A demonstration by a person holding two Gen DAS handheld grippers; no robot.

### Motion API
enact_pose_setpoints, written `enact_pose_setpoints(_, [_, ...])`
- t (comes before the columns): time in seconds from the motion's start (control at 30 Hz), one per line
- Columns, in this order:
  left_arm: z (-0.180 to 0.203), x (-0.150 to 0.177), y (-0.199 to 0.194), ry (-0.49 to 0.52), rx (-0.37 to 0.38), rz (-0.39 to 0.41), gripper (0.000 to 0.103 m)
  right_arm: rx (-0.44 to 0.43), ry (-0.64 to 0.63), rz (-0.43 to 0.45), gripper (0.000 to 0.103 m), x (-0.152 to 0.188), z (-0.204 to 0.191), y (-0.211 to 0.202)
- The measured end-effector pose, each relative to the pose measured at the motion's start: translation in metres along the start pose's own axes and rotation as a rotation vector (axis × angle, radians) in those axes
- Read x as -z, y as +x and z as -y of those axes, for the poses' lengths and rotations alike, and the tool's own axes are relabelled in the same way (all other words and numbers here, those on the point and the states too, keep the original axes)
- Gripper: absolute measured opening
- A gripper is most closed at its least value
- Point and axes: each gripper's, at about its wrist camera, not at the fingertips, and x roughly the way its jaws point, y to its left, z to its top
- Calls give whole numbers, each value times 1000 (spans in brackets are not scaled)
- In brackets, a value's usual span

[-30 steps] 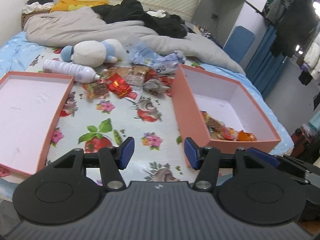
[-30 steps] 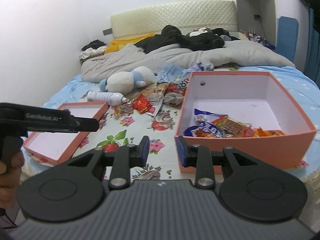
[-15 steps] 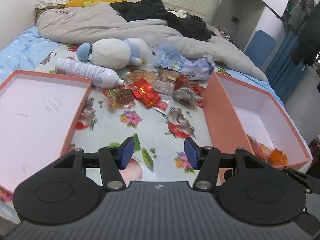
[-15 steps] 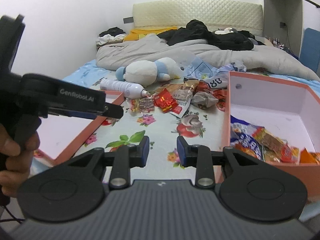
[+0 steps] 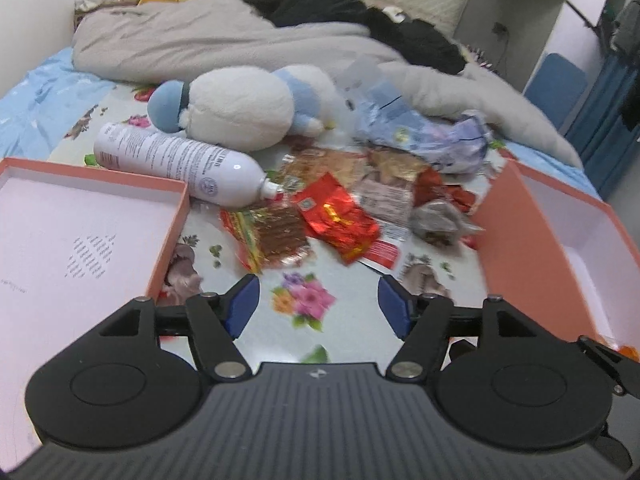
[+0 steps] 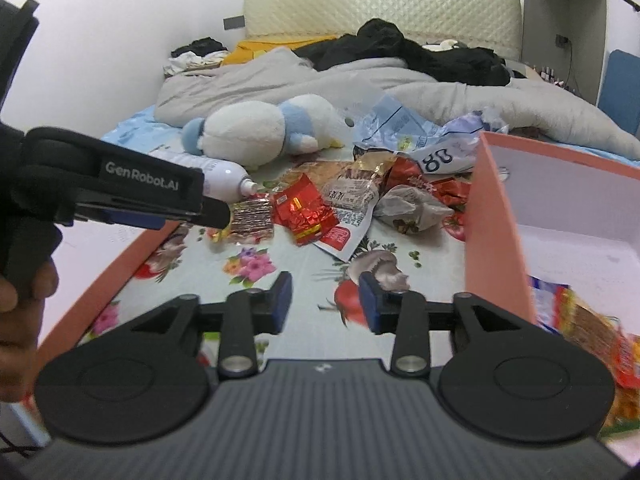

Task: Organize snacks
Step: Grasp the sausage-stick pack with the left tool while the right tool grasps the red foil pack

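Snack wrappers point(image 5: 340, 216) lie heaped on the flowered bed sheet point(image 5: 308, 300), right between the shallow orange lid point(image 5: 176, 224) on the left and the deep orange box point(image 5: 516, 240) on the right. Around the heap: a white bottle point(image 5: 180, 168) on its side, nozzle touching the wrappers, a white and blue plush toy point(image 5: 244, 110) just behind it, and a crumpled pale-blue bag point(image 5: 424, 136) at the far edge. A grey duvet point(image 5: 192, 40) and dark clothes point(image 5: 352, 12) fill the head of the bed.

The left hand-held gripper point(image 5: 318, 306) hangs over the sheet with its blue pads point(image 5: 242, 306) spread wide, nothing between them, the red foil packet point(image 5: 340, 220) straight ahead. In the right wrist view the right hand-held gripper point(image 6: 325, 302) is parted too and empty, beside the box wall point(image 6: 496, 240), with packets already in the box point(image 6: 588, 328) at its right.

Compared with a second ago, both have pushed forward up the bed: the heap looms much larger, the box has slid off to the right edge, and the left unit now crosses the right camera's view close by the lid.
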Motion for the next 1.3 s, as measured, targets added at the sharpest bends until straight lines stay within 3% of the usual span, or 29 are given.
enact_pose_setpoints(0.03, [-5, -5, 10, -8, -2, -5, 74, 8, -7, 10, 56, -1, -2, 9])
enact_pose_setpoints(0.2, [-30, -31, 55, -22, 2, -63, 80, 56, -78, 60, 56, -5, -12, 49])
enact_pose_setpoints(0.37, [-42, -47, 87, -32, 5, -135, 80, 67, -151, 34, 67, -7, -25, 88])
enact_pose_setpoints(0.6, [-40, -59, 115, -27, -28, -184, 80, 75, -287, 81, 67, -14, -38, 111])
enact_pose_setpoints(0.87, [-36, -60, 142, 26, -114, -224, 80, 65, -273, 25, 67, -20, -33, 145])
enact_pose_setpoints(1.0, [-37, -63, 150, 30, -116, -232, 80, 25, -257, 15, 65, -24, -33, 150])
enact_pose_setpoints(1.07, [-38, -66, 151, 21, -106, -234, 80, 10, -253, -9, 54, -24, -34, 153])
enact_pose_setpoints(1.3, [-33, -70, 156, 27, -113, -228, 80, 42, -240, -21, 53, -19, -35, 140])
